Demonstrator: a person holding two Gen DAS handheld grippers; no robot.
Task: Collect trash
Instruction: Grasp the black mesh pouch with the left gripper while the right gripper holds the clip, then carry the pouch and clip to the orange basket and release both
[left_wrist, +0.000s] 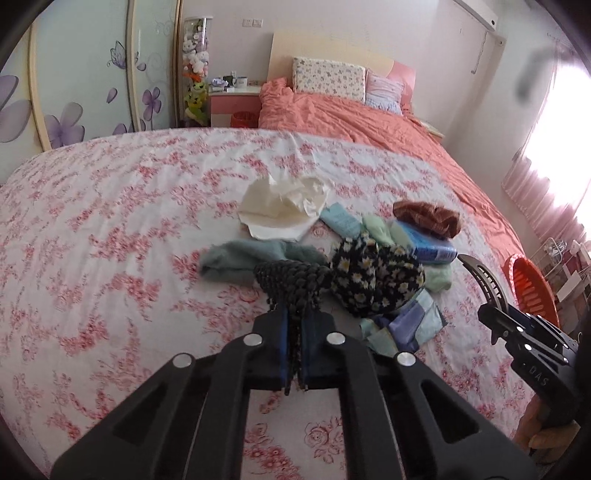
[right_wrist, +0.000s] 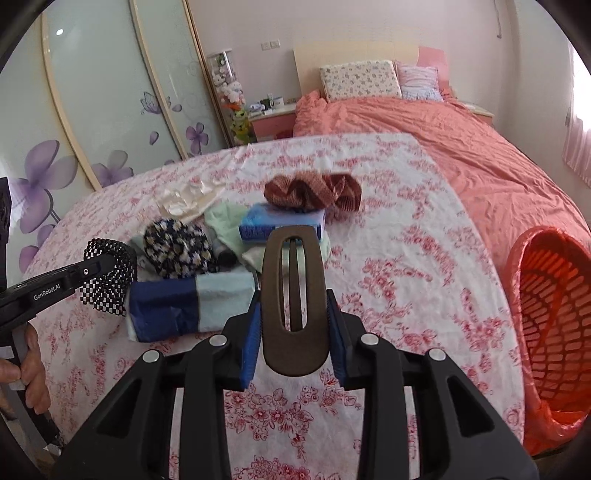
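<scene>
Left tongs (left_wrist: 293, 332): clamped tight on a black-and-white checkered fabric band (left_wrist: 291, 282), its loop bulging just ahead of the tips, long axis along the tongs. Right tongs (right_wrist: 293, 325): gripping a dark brown oval plastic hair clip (right_wrist: 294, 295), long axis pointing forward. Orange mesh waste basket (right_wrist: 546, 332): right of right tongs, mouth tilted toward them.

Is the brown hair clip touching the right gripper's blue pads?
Touching. The right wrist view shows the brown hair clip squeezed between both blue pads of the right gripper, with no gap on either side.
</scene>
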